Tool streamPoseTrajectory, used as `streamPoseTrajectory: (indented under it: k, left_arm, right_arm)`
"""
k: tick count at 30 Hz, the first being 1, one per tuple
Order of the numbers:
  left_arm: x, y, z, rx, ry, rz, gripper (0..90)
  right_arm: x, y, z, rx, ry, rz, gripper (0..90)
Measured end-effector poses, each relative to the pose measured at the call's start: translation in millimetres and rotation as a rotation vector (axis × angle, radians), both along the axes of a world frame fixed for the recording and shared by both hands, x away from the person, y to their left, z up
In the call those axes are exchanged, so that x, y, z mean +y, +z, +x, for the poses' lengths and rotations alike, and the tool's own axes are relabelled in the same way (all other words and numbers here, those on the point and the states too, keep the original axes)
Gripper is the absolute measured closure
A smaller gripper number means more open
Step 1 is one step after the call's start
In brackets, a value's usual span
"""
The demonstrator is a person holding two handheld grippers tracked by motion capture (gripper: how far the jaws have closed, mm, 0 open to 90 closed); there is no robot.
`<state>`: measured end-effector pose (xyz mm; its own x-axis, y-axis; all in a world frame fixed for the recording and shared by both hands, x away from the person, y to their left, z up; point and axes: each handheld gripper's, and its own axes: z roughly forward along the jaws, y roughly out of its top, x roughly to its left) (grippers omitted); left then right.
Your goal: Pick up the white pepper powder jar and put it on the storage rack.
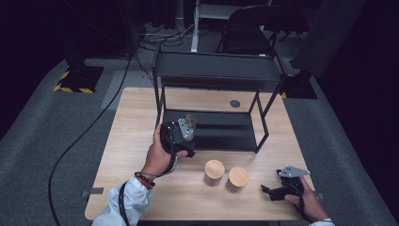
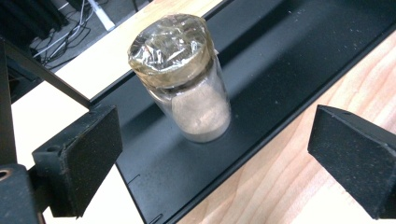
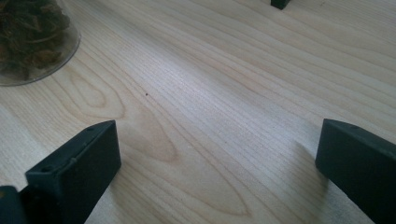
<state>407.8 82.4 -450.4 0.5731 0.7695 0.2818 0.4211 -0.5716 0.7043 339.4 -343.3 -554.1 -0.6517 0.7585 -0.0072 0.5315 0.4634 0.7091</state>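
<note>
Table: a light wooden top is carrying everything else, with grey carpet lying around it.
Black rack: a two-level metal shelf is standing toward the far side of the table; its upper shelf is overhanging the lower tray, and its thin legs are framing the opening at both ends.
Left gripper: a hand is holding it at the front left corner of the rack, its jaws standing wide apart and gripping nothing; in the left gripper view the two black pads are sitting either side of the jar, clear of it.
Right gripper: it is resting low near the front right edge of the table, jaws spread wide over bare wood, well apart from the rack.
Glass jar: it is standing upright on the lower tray near its left end, holding pale powder, with crinkled clear film covering its lid.
Two wood-lidded jars: they are standing side by side on the table in front of the rack, between the two grippers; one with dark dried contents is showing at the corner of the right gripper view.
Round grommet: a small dark disc is sitting in the tabletop behind the tray.
</note>
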Motion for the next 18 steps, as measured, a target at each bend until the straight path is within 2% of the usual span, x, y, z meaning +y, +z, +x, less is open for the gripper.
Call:
streamPoseTrajectory:
  k: [11,18]
  left_arm:
    - [11.8,-4.6,-15.7,-0.011,-0.012,0.021,2.7]
    - [20.2,-13.9,-26.5,-0.021,-0.016,0.049,2.7]
  right_arm:
    - [0.0,0.0,0.0,0.0,0.0,0.0,0.0]
    - [0.0,0.0,0.0,0.0,0.0,0.0,0.0]
